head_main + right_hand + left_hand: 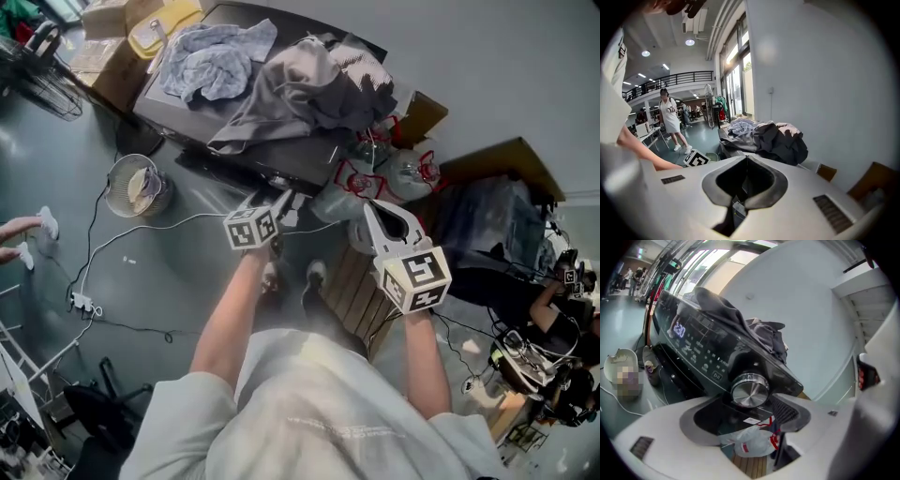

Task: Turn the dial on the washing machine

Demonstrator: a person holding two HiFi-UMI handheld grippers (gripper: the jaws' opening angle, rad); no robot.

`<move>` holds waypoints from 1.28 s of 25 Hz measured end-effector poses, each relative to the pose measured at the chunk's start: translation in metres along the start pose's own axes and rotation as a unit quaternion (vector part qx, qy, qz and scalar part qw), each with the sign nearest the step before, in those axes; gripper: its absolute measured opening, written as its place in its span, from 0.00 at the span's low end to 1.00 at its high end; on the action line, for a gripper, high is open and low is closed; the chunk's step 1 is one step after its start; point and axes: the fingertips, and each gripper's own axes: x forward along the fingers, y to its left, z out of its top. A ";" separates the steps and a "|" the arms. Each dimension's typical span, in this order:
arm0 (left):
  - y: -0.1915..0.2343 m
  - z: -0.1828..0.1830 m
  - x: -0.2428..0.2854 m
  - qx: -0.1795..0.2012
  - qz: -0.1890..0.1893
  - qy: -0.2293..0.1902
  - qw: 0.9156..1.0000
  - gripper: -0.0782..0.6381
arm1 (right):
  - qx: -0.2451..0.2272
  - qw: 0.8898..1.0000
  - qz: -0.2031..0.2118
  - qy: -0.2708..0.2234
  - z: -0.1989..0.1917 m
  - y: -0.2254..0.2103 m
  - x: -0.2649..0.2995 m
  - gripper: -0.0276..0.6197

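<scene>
Dial (pixel 750 390) sits at the right end of the washing machine's (pixel 693 350) front panel, so I hold my left gripper (pixel 747 420) wide open and empty before it, I think to straddle it, while my right gripper (pixel 746 161), jaws together on nothing, hangs aside.

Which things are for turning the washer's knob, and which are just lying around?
For the job: dial, washing machine, left gripper, open, facing the dial.
Just lying about: clothes piled on top, tied plastic bags, bin on the floor.

Crumpled grey and blue clothes (pixel 291 84) lie heaped near knotted plastic bags (pixel 394 173), a round waste bin (pixel 136 186) and cardboard boxes (pixel 108 56) on a grey floor (pixel 187 272).
</scene>
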 end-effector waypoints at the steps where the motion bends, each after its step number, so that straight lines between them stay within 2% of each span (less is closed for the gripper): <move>1: 0.002 -0.001 0.003 -0.011 0.003 -0.003 1.000 0.54 | -0.004 1.000 0.002 0.003 -0.003 0.001 -0.002 0.07; 5: 0.001 0.000 0.012 -0.040 -0.012 -0.017 0.999 0.55 | -0.009 1.000 -0.002 0.009 -0.010 0.000 -0.009 0.07; 15: -0.005 0.001 0.015 -0.017 -0.012 -0.014 1.000 0.52 | 0.003 1.000 -0.019 0.016 -0.022 -0.012 -0.018 0.07; 23: -0.003 0.000 0.015 0.085 0.031 0.013 0.996 0.51 | 0.004 1.000 -0.021 0.022 -0.029 -0.013 -0.020 0.07; 28: -0.003 -0.001 0.016 0.170 0.058 0.028 0.983 0.50 | 0.003 0.999 -0.018 0.027 -0.033 -0.011 -0.020 0.07; 32: -0.002 0.001 0.016 0.210 0.074 0.030 0.974 0.50 | 0.004 0.999 -0.018 0.032 -0.037 -0.009 -0.018 0.07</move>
